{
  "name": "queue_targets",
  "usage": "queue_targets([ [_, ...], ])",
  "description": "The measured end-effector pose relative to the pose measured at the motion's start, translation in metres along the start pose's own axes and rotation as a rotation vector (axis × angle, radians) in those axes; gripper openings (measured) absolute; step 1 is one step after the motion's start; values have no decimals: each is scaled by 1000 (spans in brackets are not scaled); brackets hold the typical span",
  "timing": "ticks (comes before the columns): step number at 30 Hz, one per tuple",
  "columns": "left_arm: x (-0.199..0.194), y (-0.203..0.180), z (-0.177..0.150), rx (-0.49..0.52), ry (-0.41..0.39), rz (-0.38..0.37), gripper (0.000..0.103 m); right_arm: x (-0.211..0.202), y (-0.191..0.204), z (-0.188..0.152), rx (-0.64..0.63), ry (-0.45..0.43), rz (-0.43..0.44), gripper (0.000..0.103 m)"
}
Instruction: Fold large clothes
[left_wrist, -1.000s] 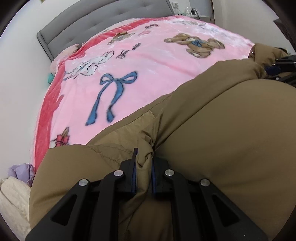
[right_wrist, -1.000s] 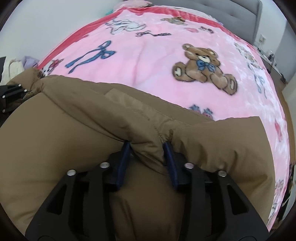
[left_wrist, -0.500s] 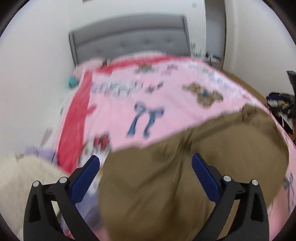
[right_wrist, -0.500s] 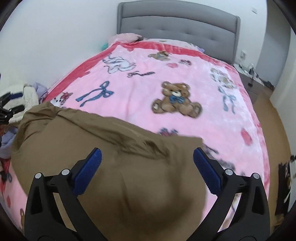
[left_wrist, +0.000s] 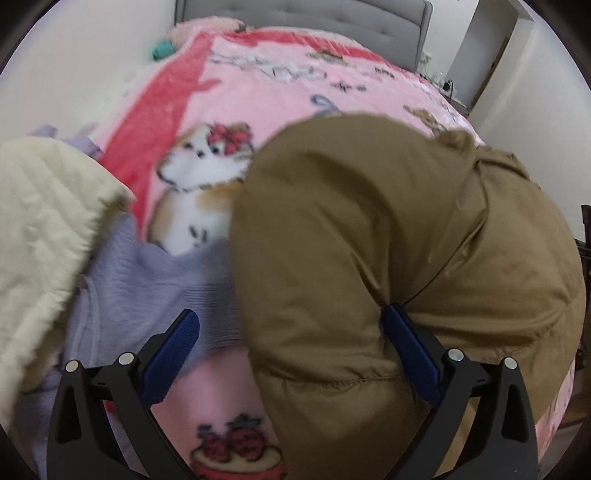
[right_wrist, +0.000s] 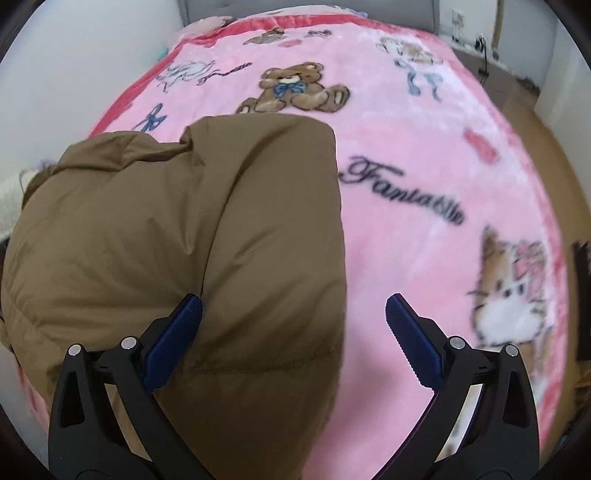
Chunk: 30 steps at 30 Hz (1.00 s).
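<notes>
Brown padded jacket (left_wrist: 388, 240) lies folded on the pink blanket (right_wrist: 424, 147) near the bed's foot edge. Left tool (left_wrist: 291, 354) and right tool (right_wrist: 293, 339) gape wide, holding nothing. Only the left view shows lilac clothing (left_wrist: 147, 288).

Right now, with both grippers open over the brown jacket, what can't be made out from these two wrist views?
- Brown jacket: its near edge is cut off at the bottom of both views and partly behind the left gripper and right gripper.
- Lilac garment: blurred in the left view, partly under the cream quilted item; type unclear.
- Pink blanket: the part beneath the jacket is hidden.
- Teal object: too small to identify, left view.
</notes>
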<state>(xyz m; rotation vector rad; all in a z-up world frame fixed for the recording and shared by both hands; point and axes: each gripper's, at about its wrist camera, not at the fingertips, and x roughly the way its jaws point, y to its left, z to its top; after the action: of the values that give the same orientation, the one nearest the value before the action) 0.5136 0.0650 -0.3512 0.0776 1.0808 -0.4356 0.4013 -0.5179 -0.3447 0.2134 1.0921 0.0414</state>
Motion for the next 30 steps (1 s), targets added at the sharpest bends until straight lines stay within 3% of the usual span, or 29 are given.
queue_targets([
  [2, 9, -1, -1, -6, 15, -28, 99, 10, -6, -4, 20, 26, 44, 95],
  [5, 23, 15, -6, -103, 51, -132, 99, 24, -18, -12, 84, 69, 134, 95],
  [13, 46, 31, -30, -261, 86, -279, 99, 60, -41, -32, 264, 160, 377, 95],
  [16, 52, 35, -30, -278, 103, -324, 99, 65, -42, -32, 284, 183, 420, 96],
  [20, 59, 43, -24, -292, 191, -412, 99, 71, -37, -26, 316, 261, 530, 96],
  [22, 58, 44, -19, -277, 285, -490, 99, 68, -36, -24, 294, 287, 568, 96],
  [24, 55, 37, -14, -241, 352, -566, 99, 64, -32, -23, 266, 302, 599, 96],
  [28, 64, 21, -6, -158, 378, -545, 99, 69, -17, -20, 193, 344, 539, 96],
  [30, 79, 16, -3, -179, 371, -561, 99, 81, -11, -17, 209, 374, 507, 96],
])
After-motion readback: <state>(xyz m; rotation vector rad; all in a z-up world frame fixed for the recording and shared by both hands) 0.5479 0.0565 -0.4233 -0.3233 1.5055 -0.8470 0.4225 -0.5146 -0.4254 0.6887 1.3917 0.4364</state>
